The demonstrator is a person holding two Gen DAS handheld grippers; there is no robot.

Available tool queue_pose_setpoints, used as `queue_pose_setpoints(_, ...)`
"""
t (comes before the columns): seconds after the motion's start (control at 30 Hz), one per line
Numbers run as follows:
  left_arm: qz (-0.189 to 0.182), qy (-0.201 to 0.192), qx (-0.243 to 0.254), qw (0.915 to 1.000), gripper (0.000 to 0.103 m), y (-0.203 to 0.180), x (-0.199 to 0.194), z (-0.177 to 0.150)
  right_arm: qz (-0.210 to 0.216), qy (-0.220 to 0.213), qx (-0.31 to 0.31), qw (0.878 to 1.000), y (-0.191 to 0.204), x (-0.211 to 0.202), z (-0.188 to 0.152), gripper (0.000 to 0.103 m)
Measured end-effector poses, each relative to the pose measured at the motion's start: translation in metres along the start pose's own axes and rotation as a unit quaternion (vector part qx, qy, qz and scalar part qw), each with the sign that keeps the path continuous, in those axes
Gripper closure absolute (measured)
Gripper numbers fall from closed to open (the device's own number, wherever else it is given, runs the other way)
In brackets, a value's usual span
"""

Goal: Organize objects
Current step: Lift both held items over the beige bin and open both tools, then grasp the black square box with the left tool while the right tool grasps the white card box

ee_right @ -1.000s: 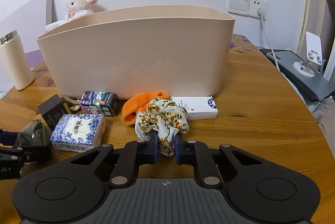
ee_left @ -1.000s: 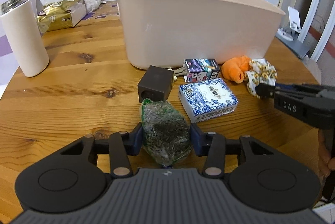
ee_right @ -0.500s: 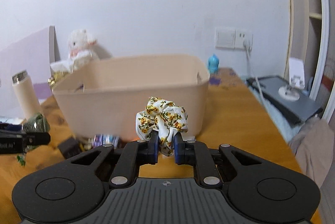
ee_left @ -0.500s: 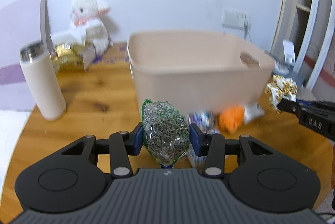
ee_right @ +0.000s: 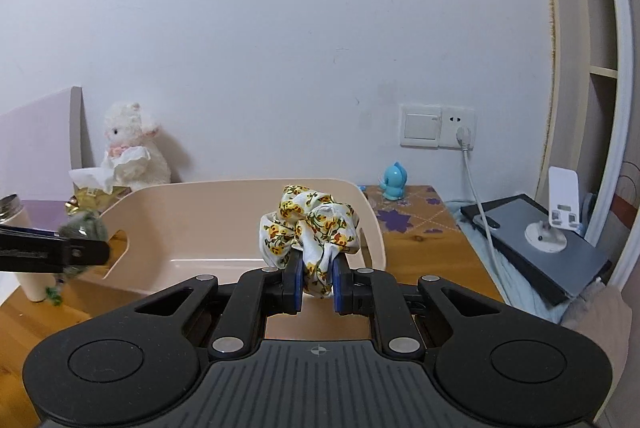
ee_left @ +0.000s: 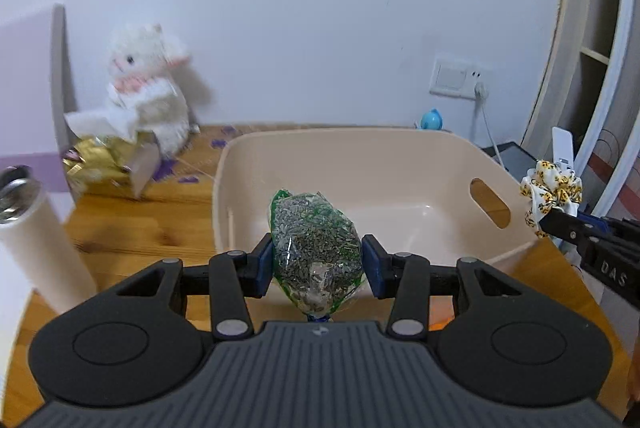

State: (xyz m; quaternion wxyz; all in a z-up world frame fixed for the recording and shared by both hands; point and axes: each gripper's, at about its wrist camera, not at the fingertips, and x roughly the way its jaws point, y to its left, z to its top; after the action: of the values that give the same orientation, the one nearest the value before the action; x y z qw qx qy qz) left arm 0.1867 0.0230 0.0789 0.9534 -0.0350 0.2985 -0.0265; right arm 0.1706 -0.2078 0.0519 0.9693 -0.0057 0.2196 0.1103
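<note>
The left claw (ee_left: pixel 317 265) grips a clear packet of dried herbs (ee_left: pixel 315 248) above the beige bin (ee_left: pixel 420 164), while the right claw (ee_right: pixel 316 282) pinches a floral scrunchie (ee_right: pixel 310 228) over the bin's opposite end.

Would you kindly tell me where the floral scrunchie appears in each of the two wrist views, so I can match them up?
Left wrist view: the floral scrunchie is at the far right edge, pinched at the tip of the right gripper, beside the bin's handle end.
Right wrist view: the scrunchie sits at centre, clamped above the right gripper, in front of the bin.
Shared landmark: the beige bin.
</note>
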Motion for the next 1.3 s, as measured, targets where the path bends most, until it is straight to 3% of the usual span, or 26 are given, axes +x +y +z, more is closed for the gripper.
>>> queue_pose_setpoints(0.43, 0.024, 0.052, 0.035, 0.9977, 0.059, -0.014, 0.057, -0.005, -0.011, 0.046, -0.035, 0.998, 0.009, 0.052, -0.004, 0.087)
queue_pose_setpoints(0.47, 0.022, 0.053, 0.034, 0.9977, 0.058, -0.014, 0.057, -0.004, -0.008, 0.049, -0.033, 0.998, 0.008, 0.052, -0.004, 0.080)
queue_pose_setpoints(0.5, 0.021, 0.051, 0.033, 0.9979, 0.057, -0.013, 0.056, -0.004, -0.007, 0.050, -0.032, 0.998, 0.008, 0.052, -0.003, 0.067)
queue_pose_setpoints(0.57, 0.029, 0.041, 0.036, 0.9981, 0.053, -0.013, 0.049, -0.003, -0.007, 0.043, -0.031, 0.999, 0.008, 0.046, -0.002, 0.060)
queue_pose_setpoints(0.63, 0.047, 0.021, 0.043, 0.9978, 0.031, -0.014, 0.036, -0.003, -0.008, 0.034, -0.028, 0.999, 0.007, 0.038, 0.000, 0.045)
queue_pose_setpoints(0.73, 0.050, -0.012, 0.048, 0.9975, 0.013, -0.017, 0.012, -0.002, -0.001, 0.025, -0.017, 1.000, 0.005, 0.025, 0.002, 0.034)
queue_pose_setpoints(1.0, 0.044, -0.022, 0.053, 0.9974, 0.011, -0.013, -0.031, -0.013, -0.005, 0.006, -0.034, 0.999, 0.017, -0.012, -0.006, 0.005)
queue_pose_setpoints(1.3, 0.047, 0.011, 0.047, 0.9977, 0.006, 0.004, -0.040, -0.052, -0.012, 0.046, -0.066, 0.997, 0.030, -0.018, -0.042, 0.000)
